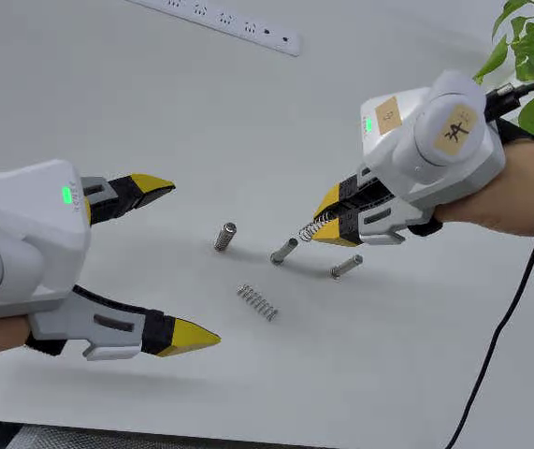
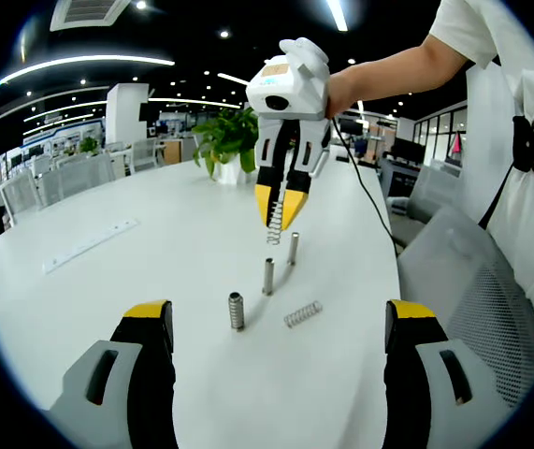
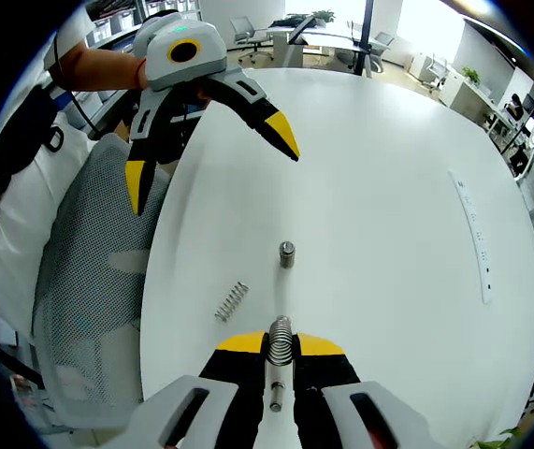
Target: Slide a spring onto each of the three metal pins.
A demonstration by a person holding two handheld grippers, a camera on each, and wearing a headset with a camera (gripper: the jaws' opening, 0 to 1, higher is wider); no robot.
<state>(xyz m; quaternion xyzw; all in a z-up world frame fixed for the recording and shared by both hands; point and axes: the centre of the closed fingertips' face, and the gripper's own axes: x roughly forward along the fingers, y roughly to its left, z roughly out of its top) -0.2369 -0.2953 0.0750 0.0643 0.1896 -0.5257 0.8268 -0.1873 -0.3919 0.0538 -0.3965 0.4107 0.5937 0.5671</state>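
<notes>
Spring (image 1: 313, 226), top hidden, between closed right fingers (image 1: 339, 230); left fingers (image 1: 151, 185) wide apart, empty.

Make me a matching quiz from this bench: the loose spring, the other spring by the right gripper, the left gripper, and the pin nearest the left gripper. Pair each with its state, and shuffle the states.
Column one
1. loose spring
2. other spring
3. left gripper
4. pin nearest the left gripper

Column two
A. open, holding nothing
B. standing, already fitted with its own spring
C. lying flat on the table
D. clamped in the right gripper

Pairs: 1-C, 2-D, 3-A, 4-B
</notes>
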